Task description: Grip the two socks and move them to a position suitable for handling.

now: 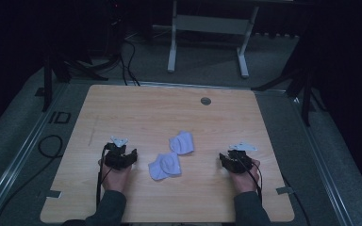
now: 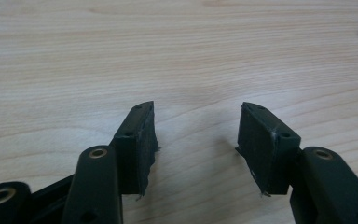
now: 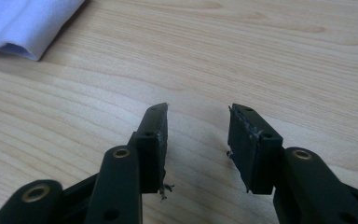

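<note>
- High view: two white crumpled cloth pieces (image 1: 175, 155) lie mid-table on the light wooden table (image 1: 146, 108), between the left gripper (image 1: 121, 156) and right gripper (image 1: 235, 159), nearer the front edge.
- Left gripper view: left gripper (image 2: 196, 135), jaws wide, empty.
- Right gripper view: right gripper (image 3: 196, 135), jaws wide, empty; likely pre-grasp, so reach toward the cloth next.

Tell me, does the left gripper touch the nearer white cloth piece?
Apart. The high view shows bare wood between the left gripper and the nearer white cloth piece.
</note>
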### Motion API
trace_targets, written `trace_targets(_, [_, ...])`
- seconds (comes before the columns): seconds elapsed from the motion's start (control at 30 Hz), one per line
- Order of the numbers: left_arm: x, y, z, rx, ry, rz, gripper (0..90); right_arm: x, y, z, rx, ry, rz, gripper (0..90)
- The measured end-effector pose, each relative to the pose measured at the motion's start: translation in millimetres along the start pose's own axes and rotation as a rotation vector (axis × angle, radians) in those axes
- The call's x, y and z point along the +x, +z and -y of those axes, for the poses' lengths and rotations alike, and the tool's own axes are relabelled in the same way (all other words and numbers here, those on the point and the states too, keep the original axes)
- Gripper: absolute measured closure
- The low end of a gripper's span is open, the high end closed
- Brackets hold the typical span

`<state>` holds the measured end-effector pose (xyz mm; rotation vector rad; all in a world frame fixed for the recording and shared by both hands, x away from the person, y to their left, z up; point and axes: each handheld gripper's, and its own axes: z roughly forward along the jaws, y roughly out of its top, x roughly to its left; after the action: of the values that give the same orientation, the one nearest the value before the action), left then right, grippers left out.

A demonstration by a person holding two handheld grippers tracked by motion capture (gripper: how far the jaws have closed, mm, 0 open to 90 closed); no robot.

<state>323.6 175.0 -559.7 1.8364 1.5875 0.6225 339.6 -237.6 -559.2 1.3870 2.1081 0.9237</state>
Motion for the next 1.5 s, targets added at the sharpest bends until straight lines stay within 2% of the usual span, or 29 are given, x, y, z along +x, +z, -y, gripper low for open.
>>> trace_targets(0.03, [0.0,0.0,0.0,0.000,0.000,0.000,48.2,-0.3,-0.3,0.0,-0.001,0.002,0.001,58.5])
trace_targets(0.2, [-7.5,-7.4,1.6,-0.005,0.026,0.063,51.4,0.1,-2.0,-0.1,-0.012,0.008,-0.004,59.1])
trace_targets(0.23, [-7.5,-7.4,1.6,-0.005,0.026,0.063,51.8,0.8,-2.3,-0.4,-0.012,0.006,-0.007,59.0])
trace_targets(0.27, [-10.9,-8.9,1.7,-0.003,0.038,0.097,52.8,1.3,-2.2,-0.6,-0.009,0.000,-0.006,58.5])
trace_targets(0.3, [-10.9,-8.9,1.7,-0.003,0.038,0.097,53.7,1.3,-2.2,-0.6,-0.009,0.000,-0.006,58.5])
trace_targets(0.43, [-17.3,-14.0,1.2,-0.014,0.060,0.146,55.7,2.6,2.3,0.5,0.011,-0.021,-0.001,57.5])
trace_targets(0.57, [-20.6,-20.7,2.3,-0.021,0.077,0.202,58.8,2.5,0.1,-0.4,-0.006,-0.029,0.002,58.0])
trace_targets(0.67, [-24.0,-26.7,4.3,-0.033,0.094,0.244,61.3,0.6,0.6,0.4,0.006,-0.037,0.005,58.9])
trace_targets(0.8, [-27.9,-29.2,7.6,-0.021,0.099,0.290,67.2,0.7,1.0,0.5,0.005,-0.042,-0.007,61.3])
trace_targets(1.13, [-46.0,-25.5,13.3,0.011,0.187,0.328,86.1,3.1,1.1,-0.4,-0.003,-0.054,-0.022,66.5])
trace_targets(1.33, [-52.6,-20.5,16.2,0.050,0.220,0.329,89.3,5.6,1.1,-1.1,0.000,-0.079,-0.029,67.5])
trace_targets(1.5, [-56.9,-16.2,18.1,0.070,0.232,0.327,89.6,8.0,-0.3,-2.6,-0.008,-0.089,-0.033,67.4])
